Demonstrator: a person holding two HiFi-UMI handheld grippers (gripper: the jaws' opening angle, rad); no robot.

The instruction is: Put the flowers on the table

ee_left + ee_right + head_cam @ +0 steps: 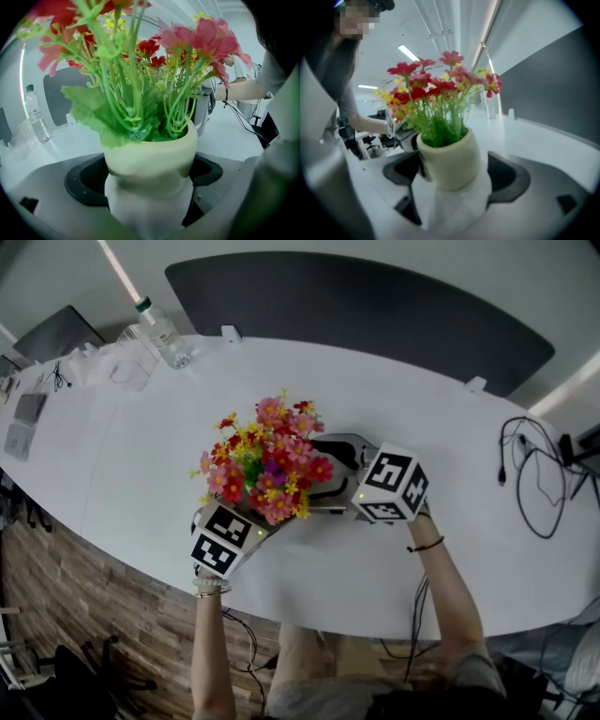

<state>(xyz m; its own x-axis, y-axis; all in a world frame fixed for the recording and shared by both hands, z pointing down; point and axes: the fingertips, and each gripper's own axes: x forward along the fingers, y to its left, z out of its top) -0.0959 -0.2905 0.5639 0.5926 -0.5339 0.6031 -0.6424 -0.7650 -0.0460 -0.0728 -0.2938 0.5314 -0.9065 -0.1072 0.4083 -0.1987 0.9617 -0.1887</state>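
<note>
Cream ceramic shows in both gripper views: a small flower pot (pixel 150 159) (pixel 452 161) sits right between each pair of jaws. It holds a bunch of artificial flowers (pixel 267 465) in pink, red and yellow, with green stems and leaves. The left gripper (pixel 261 523) (pixel 150 201) comes at the pot from the person's near-left. Its pale jaws are closed against the lower body of the pot, clasping it. The right gripper (pixel 323 486) (pixel 454 197) meets the same pot from the opposite side and is likewise clamped on it. In its own view the pot leans slightly toward the left jaw. The two grippers face each other with the pot pinched between them, and the blooms spread over both sets of jaws in the head view.

All of this is above the long white table (pixel 450 484), near its front edge. The blooms hide the base, so I cannot tell whether the pot rests on the surface or is held just off it.

Well beyond the left gripper, toward the far edge, a water bottle (pixel 167 337) with a green cap stands upright beside a clear plastic container (pixel 131 362). Far off to the right gripper's outer side, black cables (pixel 534 474) trail in loops across the tabletop. A thin dark band (pixel 427 545) circles the wrist behind the right gripper.
</note>
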